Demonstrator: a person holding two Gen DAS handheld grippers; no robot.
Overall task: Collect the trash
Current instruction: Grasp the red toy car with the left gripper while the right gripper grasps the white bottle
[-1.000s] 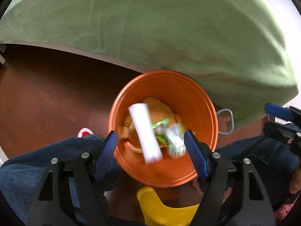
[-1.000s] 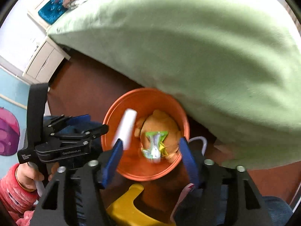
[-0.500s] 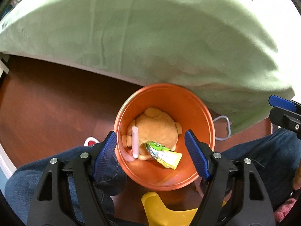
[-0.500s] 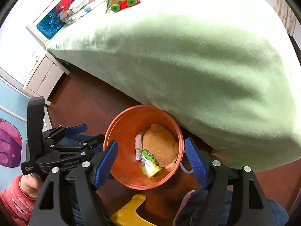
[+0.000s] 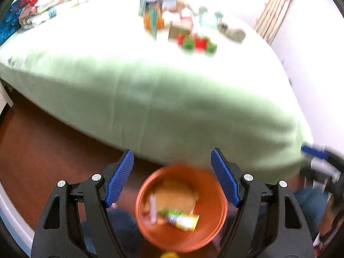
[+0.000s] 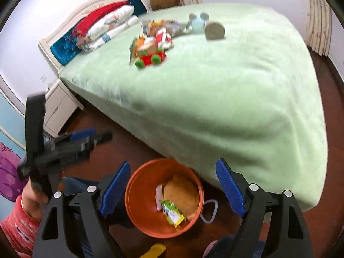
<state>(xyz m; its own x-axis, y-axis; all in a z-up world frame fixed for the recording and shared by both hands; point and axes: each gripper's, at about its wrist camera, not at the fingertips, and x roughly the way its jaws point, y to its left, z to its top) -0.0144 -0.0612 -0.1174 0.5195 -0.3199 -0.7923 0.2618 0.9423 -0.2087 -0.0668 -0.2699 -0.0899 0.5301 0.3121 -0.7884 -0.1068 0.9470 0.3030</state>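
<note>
An orange bucket (image 5: 217, 206) (image 6: 135, 202) stands on the brown floor beside the bed. Inside lie a tan plush, a white stick (image 6: 159, 196) and a green-yellow wrapper (image 6: 173, 215) (image 5: 182, 218). My left gripper (image 5: 172, 178) is open and empty above the bucket. My right gripper (image 6: 173, 190) is open and empty, also above the bucket. The left gripper also shows at the left of the right wrist view (image 6: 81, 142). More wrappers and packets (image 6: 161, 33) lie among toys on the bed.
A bed with a light green sheet (image 6: 225, 90) fills the view ahead. On it sit a red toy car (image 6: 150, 58), a blue mouse toy (image 6: 198, 22) and folded bedding (image 6: 107, 25). A white nightstand (image 6: 58, 107) stands left. A yellow object (image 6: 154, 250) lies near my knees.
The white stick and the wrapper fell into the bucket and settled. Both grippers have since risen and tilted up, so the bed top with toys came into view.
</note>
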